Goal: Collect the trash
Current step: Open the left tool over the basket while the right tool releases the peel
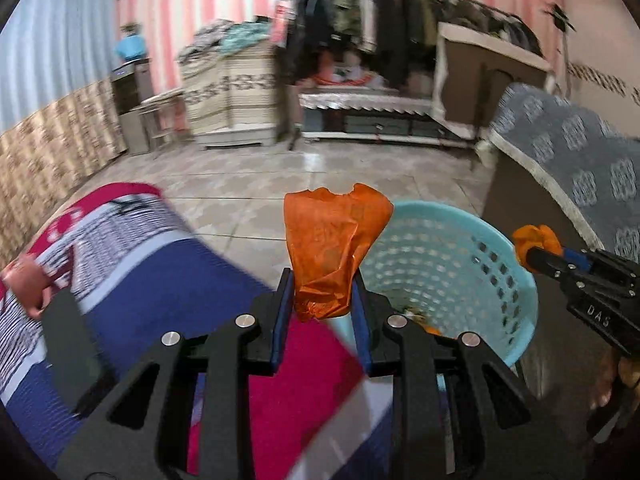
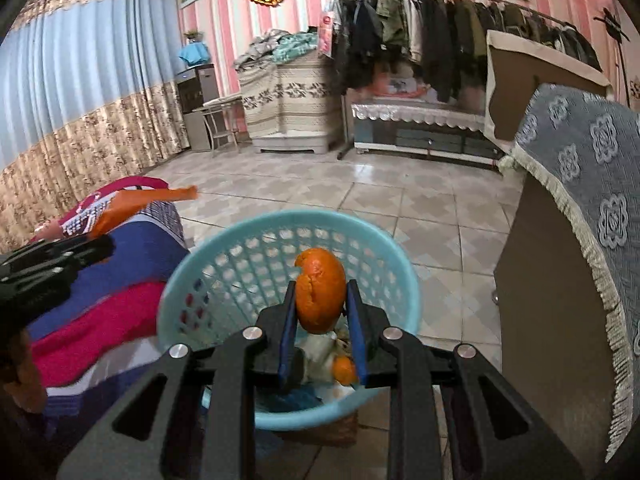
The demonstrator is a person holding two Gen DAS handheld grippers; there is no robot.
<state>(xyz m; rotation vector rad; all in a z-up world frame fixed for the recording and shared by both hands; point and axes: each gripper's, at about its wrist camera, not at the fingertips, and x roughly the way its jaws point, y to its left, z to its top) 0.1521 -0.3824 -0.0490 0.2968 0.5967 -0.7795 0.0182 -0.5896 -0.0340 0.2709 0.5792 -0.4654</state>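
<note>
Orange peel (image 2: 320,290), curled, over basket (image 2: 192,276)

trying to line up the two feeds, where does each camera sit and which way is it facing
Left wrist: sits on the left gripper, looking forward along its fingers at a crumpled orange plastic wrapper they pinch, beside the pale blue perforated plastic basket; the right gripper enters at right.
Right wrist: sits on the right gripper, looking down into that basket over the orange peel piece it holds; the left gripper shows at left.
Shared: basket, tiled floor, clothes rack.
</note>
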